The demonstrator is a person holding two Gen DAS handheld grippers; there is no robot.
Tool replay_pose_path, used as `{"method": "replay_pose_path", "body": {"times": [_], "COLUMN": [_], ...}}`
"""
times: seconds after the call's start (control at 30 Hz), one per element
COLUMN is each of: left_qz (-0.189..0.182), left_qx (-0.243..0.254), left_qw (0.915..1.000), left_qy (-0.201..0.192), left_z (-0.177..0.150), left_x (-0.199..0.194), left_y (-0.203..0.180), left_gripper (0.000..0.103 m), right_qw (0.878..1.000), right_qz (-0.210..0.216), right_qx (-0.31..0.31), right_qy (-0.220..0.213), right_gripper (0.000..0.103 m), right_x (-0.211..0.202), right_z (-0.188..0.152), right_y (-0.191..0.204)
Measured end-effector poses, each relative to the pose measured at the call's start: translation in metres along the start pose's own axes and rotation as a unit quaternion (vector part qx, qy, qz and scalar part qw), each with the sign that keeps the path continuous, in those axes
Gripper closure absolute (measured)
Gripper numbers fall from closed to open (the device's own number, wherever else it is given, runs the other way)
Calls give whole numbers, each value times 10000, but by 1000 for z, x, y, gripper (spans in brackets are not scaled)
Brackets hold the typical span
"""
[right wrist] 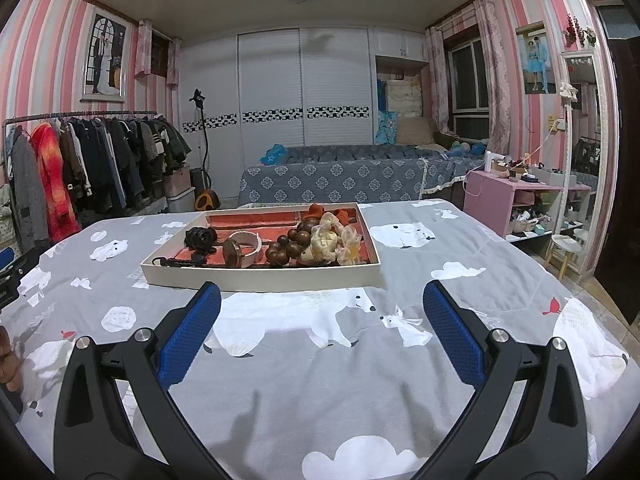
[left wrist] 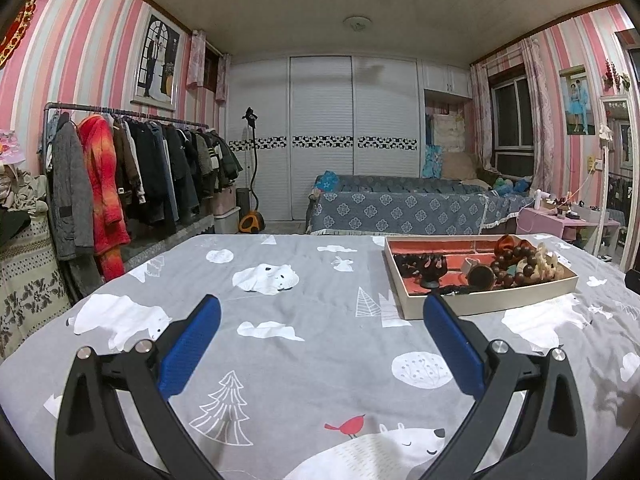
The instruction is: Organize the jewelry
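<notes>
We see both claws, left (left wrist: 322, 316) and right (right wrist: 321, 304), spread wide and empty, their blue pads ribbed. Beyond them on the soft grey printed bedspread (right wrist: 320, 392) sits a shallow cream tray (right wrist: 256, 276), red-lined, holding glossy round wooden beads (right wrist: 298, 242) and a pale bangle (right wrist: 250, 246).

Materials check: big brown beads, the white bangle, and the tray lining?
Brown beads: likely polished wood, dark brown with a soft sheen; resin is possible. White bangle: smooth, opaque, glossy, so plastic, shell or ceramic; cannot tell which. Tray: cream walls that look like card or painted board, with a matte orange-red lining, probably velvet or flocked fabric.
</notes>
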State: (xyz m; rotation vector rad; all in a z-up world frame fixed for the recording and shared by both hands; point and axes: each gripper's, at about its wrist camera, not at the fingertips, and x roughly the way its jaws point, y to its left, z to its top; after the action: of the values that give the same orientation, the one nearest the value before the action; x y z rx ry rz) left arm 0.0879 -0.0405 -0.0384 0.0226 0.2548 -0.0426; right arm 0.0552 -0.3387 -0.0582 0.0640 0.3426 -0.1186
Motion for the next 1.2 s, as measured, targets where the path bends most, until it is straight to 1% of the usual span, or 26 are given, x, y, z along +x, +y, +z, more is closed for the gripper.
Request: {"method": "replay_pose_path", "body": {"times": [0.47, 0.63, 0.8, 0.87, 1.07, 1.2], "left_qz": [38, 7, -11, -10, 15, 14], "left_qx": [-150, -326, -634, -672, -456, -516], "left_qw": [9999, 9994, 9980, 9977, 9989, 9986], "left_qy": [-50, -145, 46, 77, -63, -80], "left_z": [0, 0, -1, -2, -1, -1], "left_x": [-2, -6, 1, 1, -6, -7], "left_y": [6, 14, 27, 28, 17, 20], "left_gripper": [4, 4, 4, 4, 4, 4], "right_qw": [10000, 10000, 9999, 9999, 10000, 9999], "right_qz": [-1, 30, 71, 76, 57, 49], "right_qx": [-17, -13, 59, 47, 8, -22], "right_qy": [-7, -29, -79, -94, -66, -96], "right_gripper": [5, 5, 5, 5, 5, 5], "right_x": [0, -1, -5, -5, -5, -6], "right_z": [0, 0, 1, 1, 1, 1], "right_y": [0, 0, -3, -3, 0, 2]}}
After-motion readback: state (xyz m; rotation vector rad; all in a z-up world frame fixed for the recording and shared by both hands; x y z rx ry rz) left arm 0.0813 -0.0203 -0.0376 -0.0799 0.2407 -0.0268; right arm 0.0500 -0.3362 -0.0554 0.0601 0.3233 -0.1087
